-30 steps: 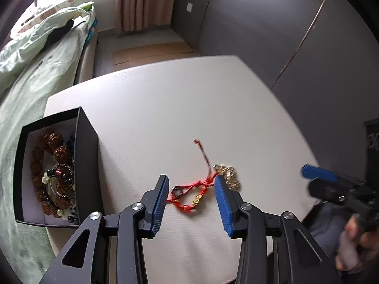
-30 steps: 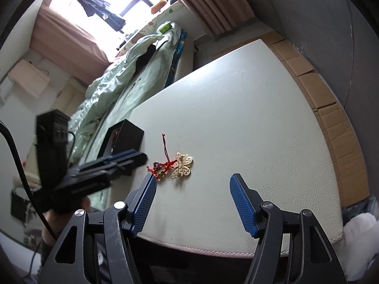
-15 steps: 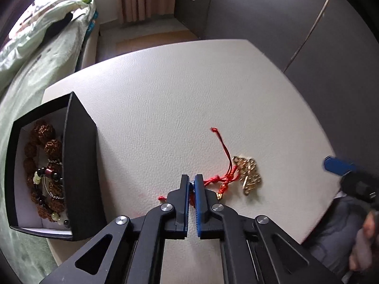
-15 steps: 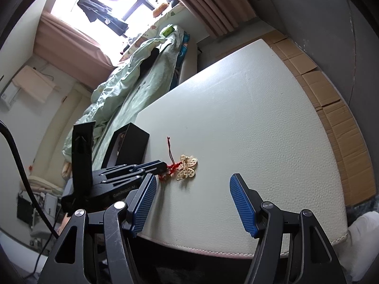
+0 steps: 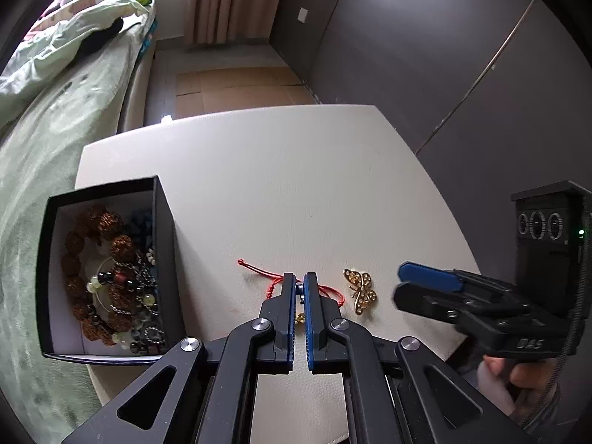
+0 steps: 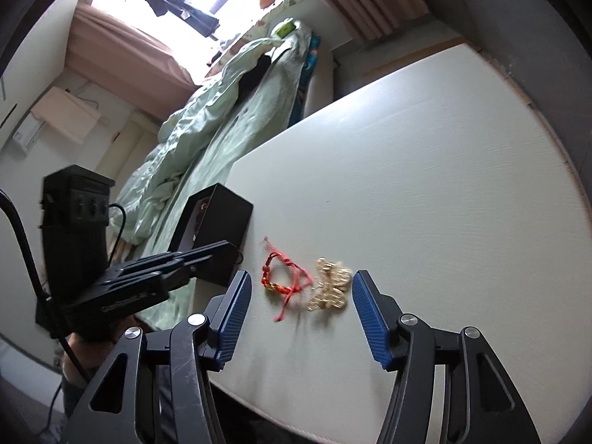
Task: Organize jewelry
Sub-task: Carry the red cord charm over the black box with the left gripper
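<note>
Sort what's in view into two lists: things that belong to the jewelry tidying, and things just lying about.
Part of the job:
red cord bracelet
gold butterfly brooch
black box of bead bracelets
left gripper
right gripper

Just lying about:
green quilt
curtains
cardboard on the floor

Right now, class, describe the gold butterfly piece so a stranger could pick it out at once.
Start at the white table and find the black box of beaded bracelets at its left edge. To the right lies a red cord bracelet pinched in the left gripper. Just right of that, apart from it, sits the gold butterfly piece: the only all-metal, stone-studded item, with no cord or beads.
</note>
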Demonstrator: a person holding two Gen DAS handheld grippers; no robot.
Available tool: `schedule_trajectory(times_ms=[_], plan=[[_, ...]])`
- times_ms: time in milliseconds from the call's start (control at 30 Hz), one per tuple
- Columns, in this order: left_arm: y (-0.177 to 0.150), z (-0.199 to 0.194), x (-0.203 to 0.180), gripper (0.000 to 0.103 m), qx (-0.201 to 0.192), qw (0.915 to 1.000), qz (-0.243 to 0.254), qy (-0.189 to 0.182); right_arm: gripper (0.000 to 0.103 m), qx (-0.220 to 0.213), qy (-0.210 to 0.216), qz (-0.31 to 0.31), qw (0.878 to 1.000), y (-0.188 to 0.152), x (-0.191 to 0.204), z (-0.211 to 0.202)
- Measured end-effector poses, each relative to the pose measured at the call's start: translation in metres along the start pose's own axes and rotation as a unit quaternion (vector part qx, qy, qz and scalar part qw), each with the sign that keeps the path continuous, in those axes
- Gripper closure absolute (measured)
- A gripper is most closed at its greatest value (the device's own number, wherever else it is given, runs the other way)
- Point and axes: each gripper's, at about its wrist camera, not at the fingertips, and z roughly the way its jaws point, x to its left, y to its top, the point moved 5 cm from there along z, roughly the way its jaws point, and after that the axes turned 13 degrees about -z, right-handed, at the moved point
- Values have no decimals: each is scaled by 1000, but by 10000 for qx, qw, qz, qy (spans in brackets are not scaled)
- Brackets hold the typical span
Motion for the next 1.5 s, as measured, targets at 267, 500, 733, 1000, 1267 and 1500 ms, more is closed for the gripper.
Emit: schedule_trajectory(times_ms=[267,500,733,1000,1267,1500], plan=[[10,-28,4,99,-265,9996,11,-34,48,204,-201,-428,9987,5,17,16],[17,-56,28,99,-566,9982,-151,141,48,513,-541,-1513,9857,10,50,37],[19,-70,57,99,-677,9966,-343,313,48,1217,-916,-2343,9602,1,67,72],[16,-76,81,99,-762,9948,-546,386,88,1403,-1366,-2652,9441,-1,64,78],[23,-61,99,98,-647,9940,-762,455,95,1275,-966,-2286,9603,8,72,67],[22,-69,108,41,-705,9929,-943,189,95,843,-866,-2212,9677,37,103,47]])
